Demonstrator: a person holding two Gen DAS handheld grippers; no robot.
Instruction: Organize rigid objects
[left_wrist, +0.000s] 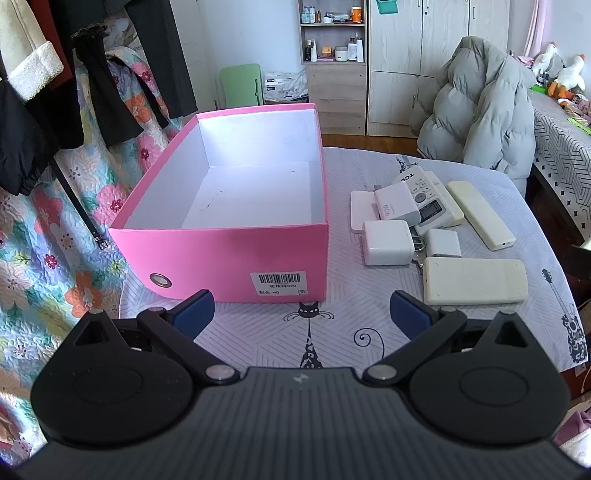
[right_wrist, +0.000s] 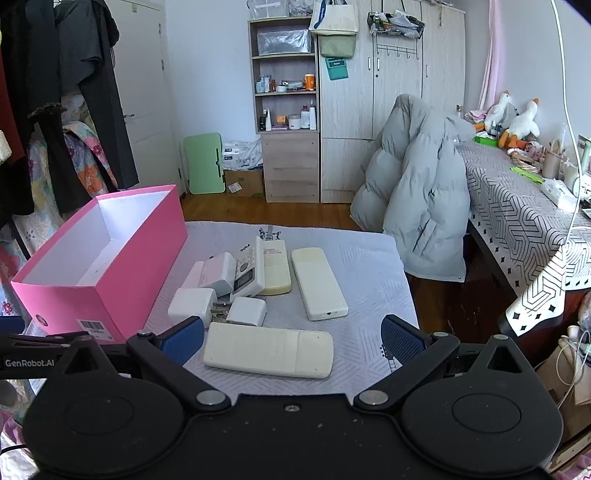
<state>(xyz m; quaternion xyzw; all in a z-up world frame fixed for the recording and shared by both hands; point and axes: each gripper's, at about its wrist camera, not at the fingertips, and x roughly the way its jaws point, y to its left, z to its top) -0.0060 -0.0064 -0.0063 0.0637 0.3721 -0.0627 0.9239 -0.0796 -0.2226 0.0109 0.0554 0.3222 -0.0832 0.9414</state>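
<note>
Looking ahead of my left gripper (left_wrist: 301, 314), fingers spread and holding nothing, I see the pink box (left_wrist: 236, 254) just beyond the left pad, open, interior white. My right gripper (right_wrist: 291, 341) is likewise released, with a cream remote (right_wrist: 268, 354) lying crosswise between its fingers, untouched. Beyond it white chargers (right_wrist: 192, 301) and more remotes (right_wrist: 319, 282) overlap in a pile, so I cannot make out the lower ones.
</note>
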